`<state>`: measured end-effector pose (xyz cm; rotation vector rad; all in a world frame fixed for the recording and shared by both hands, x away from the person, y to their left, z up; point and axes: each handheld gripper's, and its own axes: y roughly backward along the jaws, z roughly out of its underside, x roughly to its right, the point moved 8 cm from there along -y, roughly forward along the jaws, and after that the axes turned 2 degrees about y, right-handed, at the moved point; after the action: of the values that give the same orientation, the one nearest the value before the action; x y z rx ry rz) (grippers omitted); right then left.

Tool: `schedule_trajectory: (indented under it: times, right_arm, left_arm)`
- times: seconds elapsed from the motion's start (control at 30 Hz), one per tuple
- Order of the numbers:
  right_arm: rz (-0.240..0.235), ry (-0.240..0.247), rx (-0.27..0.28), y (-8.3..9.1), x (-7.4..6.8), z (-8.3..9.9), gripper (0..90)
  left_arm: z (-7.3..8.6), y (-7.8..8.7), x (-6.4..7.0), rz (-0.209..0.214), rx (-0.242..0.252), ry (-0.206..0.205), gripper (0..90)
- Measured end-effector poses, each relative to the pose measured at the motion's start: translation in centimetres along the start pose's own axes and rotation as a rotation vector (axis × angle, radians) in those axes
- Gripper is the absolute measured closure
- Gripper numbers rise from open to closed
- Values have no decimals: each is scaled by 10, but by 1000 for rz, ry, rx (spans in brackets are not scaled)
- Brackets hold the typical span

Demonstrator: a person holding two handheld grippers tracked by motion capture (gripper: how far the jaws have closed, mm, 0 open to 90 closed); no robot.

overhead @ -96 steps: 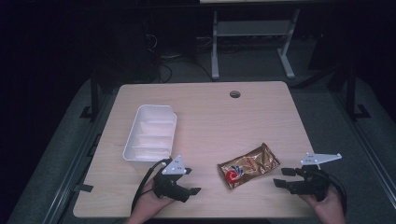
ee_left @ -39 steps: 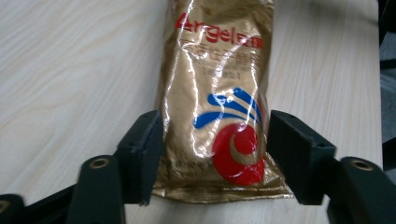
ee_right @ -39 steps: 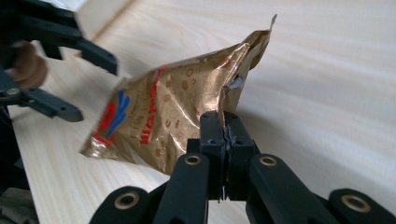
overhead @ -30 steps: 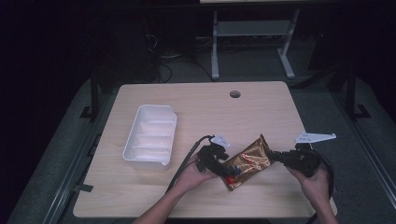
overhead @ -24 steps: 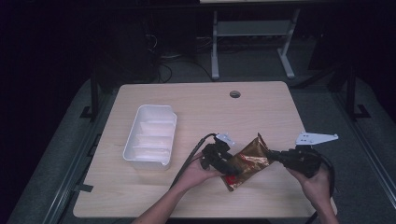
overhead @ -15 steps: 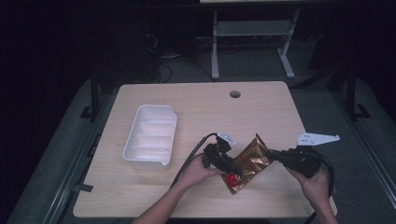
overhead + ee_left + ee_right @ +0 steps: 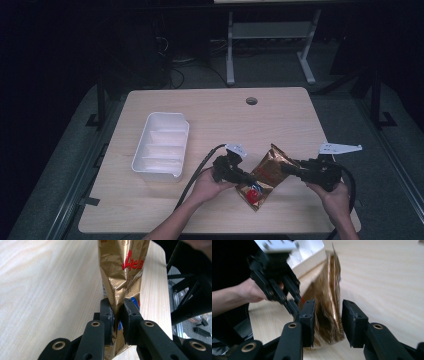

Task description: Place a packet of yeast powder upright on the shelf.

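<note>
Pale wood table [image 7: 210, 215] under us: our left gripper [image 7: 117, 315] has just clamped the gold packet [image 7: 264, 175]; right gripper [image 7: 327, 317], jaws apart, now straddles its other end, ready to grip

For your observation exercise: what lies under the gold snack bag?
Under the gold snack bag, pinched by the left gripper, bare wooden table shows around it. The spot directly beneath is covered.

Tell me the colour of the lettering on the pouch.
Red lettering on the gold pouch, clearest in the left gripper view.
</note>
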<state>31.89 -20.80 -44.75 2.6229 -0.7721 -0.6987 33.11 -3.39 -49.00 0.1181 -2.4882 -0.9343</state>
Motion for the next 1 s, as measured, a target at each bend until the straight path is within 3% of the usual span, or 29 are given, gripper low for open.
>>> schedule_trajectory:
  times: [0.07,0.2,0.4,0.63,0.83,1.0]
  right_arm:
    - [0,-22,-27,-6,2,7,559]
    - [-27,-63,-52,-14,3,15,562]
    - [-64,-93,-39,-19,1,17,709]
    - [-104,-79,-12,-17,-6,13,808]
    - [-78,-58,6,-9,-8,8,833]
    - [-6,-10,-17,-1,-8,0,838]
  left_arm:
    - [0,0,0,-3,4,-2,808]
    - [2,3,0,0,20,9,812]
    - [5,5,0,-4,34,19,794]
    - [6,10,4,-74,25,-33,726]
    - [8,21,5,-100,38,-39,665]
    - [15,31,9,-126,35,-64,615]
